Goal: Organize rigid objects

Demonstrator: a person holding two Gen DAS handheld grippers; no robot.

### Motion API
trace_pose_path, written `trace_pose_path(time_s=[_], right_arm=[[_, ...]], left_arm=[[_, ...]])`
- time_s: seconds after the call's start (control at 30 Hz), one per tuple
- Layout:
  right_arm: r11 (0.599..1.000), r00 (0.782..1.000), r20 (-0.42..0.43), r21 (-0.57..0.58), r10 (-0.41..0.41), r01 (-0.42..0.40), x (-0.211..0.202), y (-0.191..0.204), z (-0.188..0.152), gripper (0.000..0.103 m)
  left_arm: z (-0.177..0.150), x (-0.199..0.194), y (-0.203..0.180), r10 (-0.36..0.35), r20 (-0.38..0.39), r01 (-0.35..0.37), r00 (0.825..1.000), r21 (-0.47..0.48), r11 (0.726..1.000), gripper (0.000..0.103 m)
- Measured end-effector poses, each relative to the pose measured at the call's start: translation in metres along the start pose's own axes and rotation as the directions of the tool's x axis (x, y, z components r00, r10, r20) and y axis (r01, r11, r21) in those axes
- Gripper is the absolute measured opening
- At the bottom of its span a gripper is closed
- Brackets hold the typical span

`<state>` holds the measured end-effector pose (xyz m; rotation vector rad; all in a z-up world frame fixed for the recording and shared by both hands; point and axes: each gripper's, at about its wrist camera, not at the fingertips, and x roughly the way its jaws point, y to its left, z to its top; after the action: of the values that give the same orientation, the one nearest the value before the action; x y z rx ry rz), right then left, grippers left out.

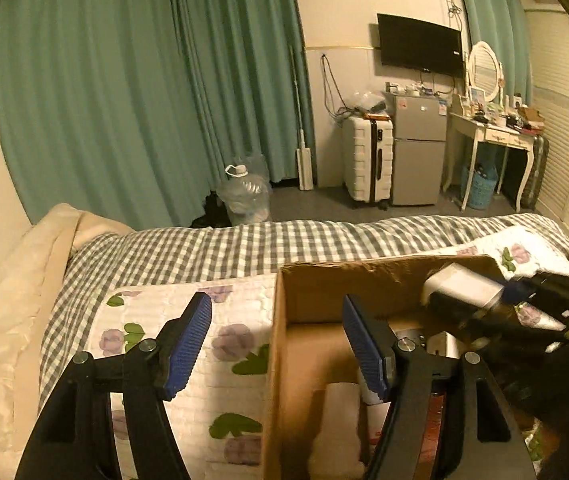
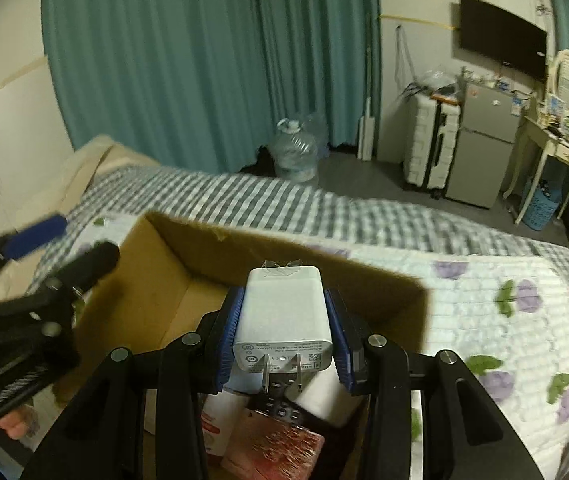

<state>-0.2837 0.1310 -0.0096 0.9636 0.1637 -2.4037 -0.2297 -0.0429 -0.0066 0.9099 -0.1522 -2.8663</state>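
An open cardboard box (image 2: 212, 256) stands on the bed's floral quilt (image 2: 484, 300). My right gripper (image 2: 283, 294) is shut on a white plug-in charger (image 2: 284, 312), held above the box with its prongs toward the camera. Under it in the box lie a dark remote (image 2: 280, 404), a white cylinder (image 2: 324, 398) and a red patterned packet (image 2: 280, 452). My left gripper (image 1: 275, 300) is open with nothing between its pads, and its fingers straddle the box's left wall (image 1: 274, 360). The left wrist view shows the charger (image 1: 460, 284) at the box's right side.
A grey checked cover (image 1: 244, 248) spreads across the bed, with a beige pillow (image 1: 4, 320) at its left. Beyond the bed are a water jug (image 1: 244, 196), a white suitcase (image 1: 366, 160), a small fridge (image 1: 418, 148) and a white dressing table (image 1: 488, 136). Teal curtains hang behind.
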Motion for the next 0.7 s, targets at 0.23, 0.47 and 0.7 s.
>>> trace_pose_path(time_s=[0.23,0.47,0.7], right_arm=[[1.0,0.999,-0.045,-0.007,0.004,-0.005,0.031,0.01,-0.007,0.049],[0.998,0.999,0.016,0.033,-0.048,0.047,-0.013,-0.001,-0.003,0.064],[0.991,0.983,0.12,0.003,-0.137,0.137,-0.112,0.02,0.011,0.065]], left_arm=[[-0.01,0.007,0.006,0.024,-0.001,-0.024,1.0,-0.01,1.0,0.07],[0.001,-0.032,0.003,0.017,0.07,-0.016,0.997,-0.013,1.0,0.07],[0.023,-0.126,0.004,0.017,0.229,-0.013,0.973,-0.022,1.0,0.075]])
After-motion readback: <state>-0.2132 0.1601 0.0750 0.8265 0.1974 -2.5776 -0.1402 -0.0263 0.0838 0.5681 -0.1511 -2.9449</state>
